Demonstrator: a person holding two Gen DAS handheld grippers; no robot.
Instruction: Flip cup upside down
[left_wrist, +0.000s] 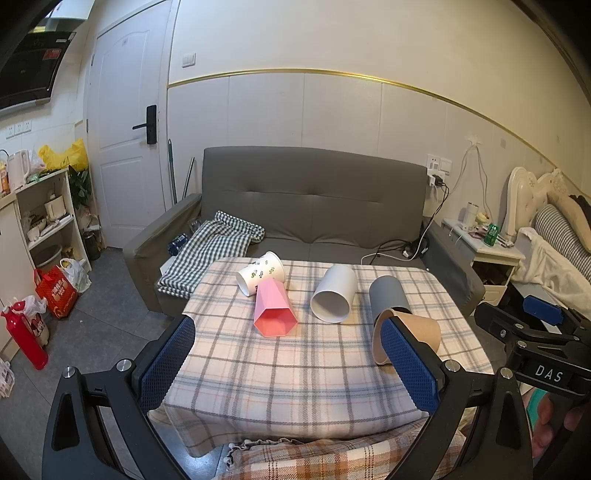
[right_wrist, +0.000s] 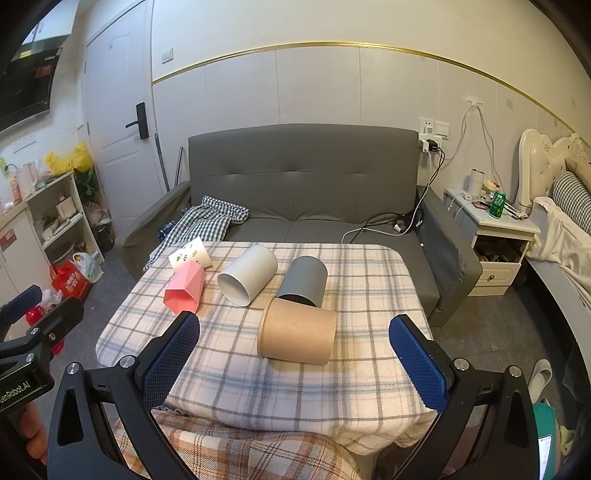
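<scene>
Lying sideways, brown paper cup, both hand-held grippers spread apart, empty

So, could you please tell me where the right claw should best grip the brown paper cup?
Probably across the brown paper cup's side wall, mid-length, coming from above: it lies on its side, rim leftward, directly ahead of the open right claw.

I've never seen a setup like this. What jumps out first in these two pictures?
Five cups lie tipped on their sides on a plaid tablecloth: a leaf-print cup and a pink faceted cup at the left, a white cup and a grey cup in the middle, a brown paper cup nearest. The left gripper and right gripper frame each view from below, jaws wide apart and empty. A grey sofa stands behind.
</scene>
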